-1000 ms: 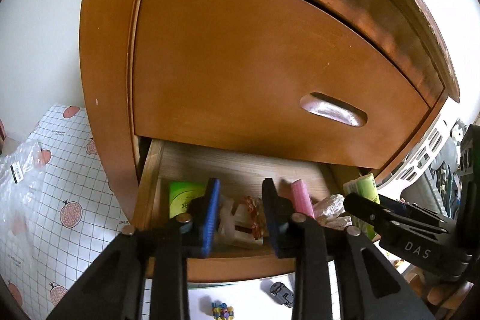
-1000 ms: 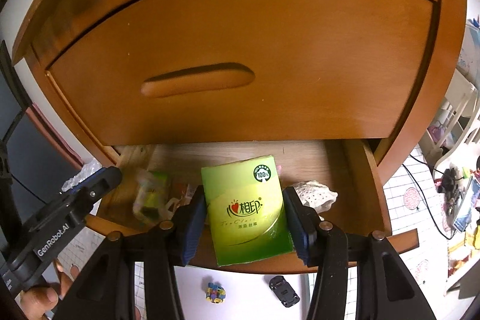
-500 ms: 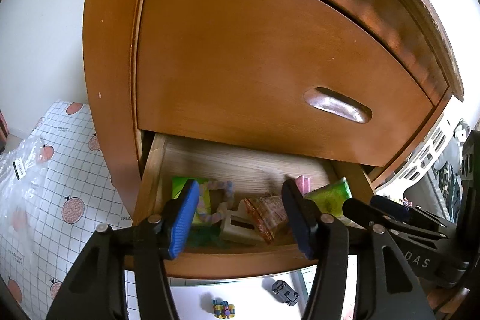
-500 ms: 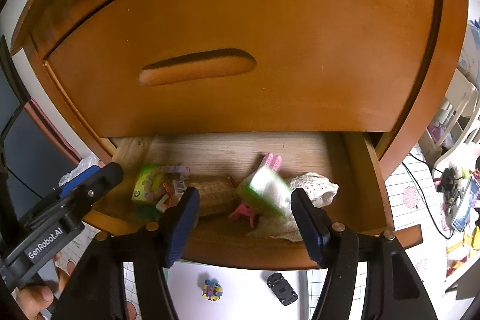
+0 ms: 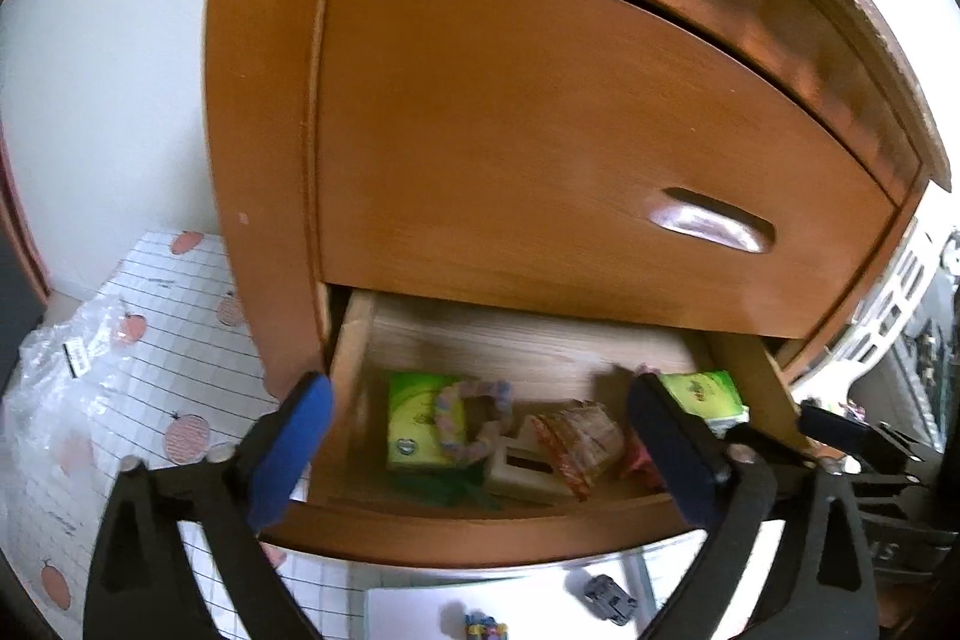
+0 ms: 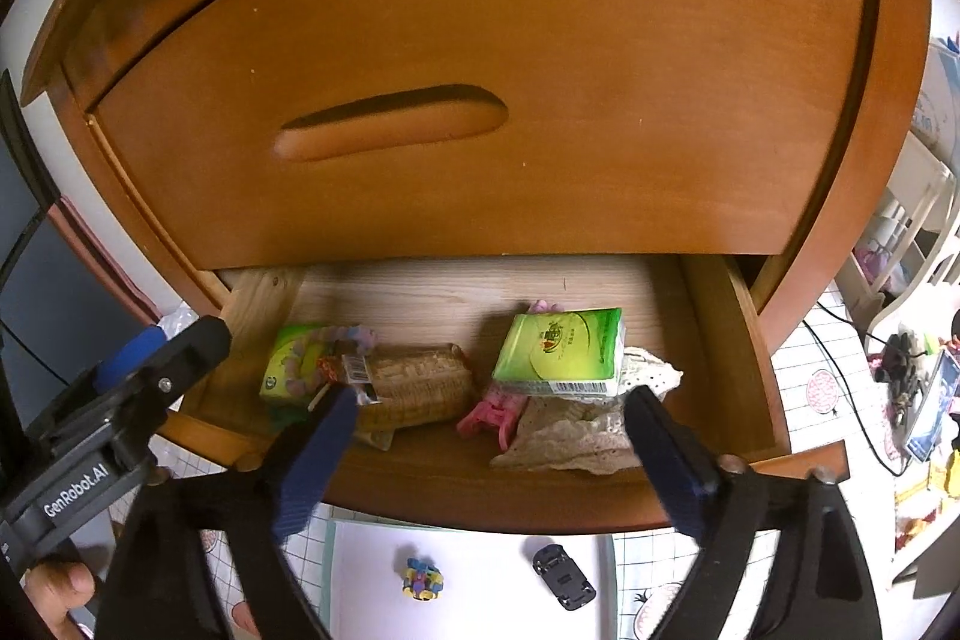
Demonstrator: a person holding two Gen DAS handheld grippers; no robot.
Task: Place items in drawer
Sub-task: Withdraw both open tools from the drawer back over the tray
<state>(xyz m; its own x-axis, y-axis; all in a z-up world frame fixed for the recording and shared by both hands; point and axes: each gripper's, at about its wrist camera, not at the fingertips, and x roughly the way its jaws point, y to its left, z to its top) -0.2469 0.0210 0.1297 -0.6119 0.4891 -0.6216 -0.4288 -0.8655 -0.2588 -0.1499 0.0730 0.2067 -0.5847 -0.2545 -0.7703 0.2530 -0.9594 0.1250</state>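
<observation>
Floor (image 6: pixel 480 550) under open drawer (image 6: pixel 480 496) | your jaws opening, both empty | toy car (image 6: pixel 564 571) below, nearest right gripper (image 6: pixel 486 460); left gripper (image 5: pixel 480 451) farther

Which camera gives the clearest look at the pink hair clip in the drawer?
The right wrist view: the pink hair clip lies in plain sight, partly under the green tissue pack. The left wrist view shows only a pink sliver beside that gripper's finger.
</observation>
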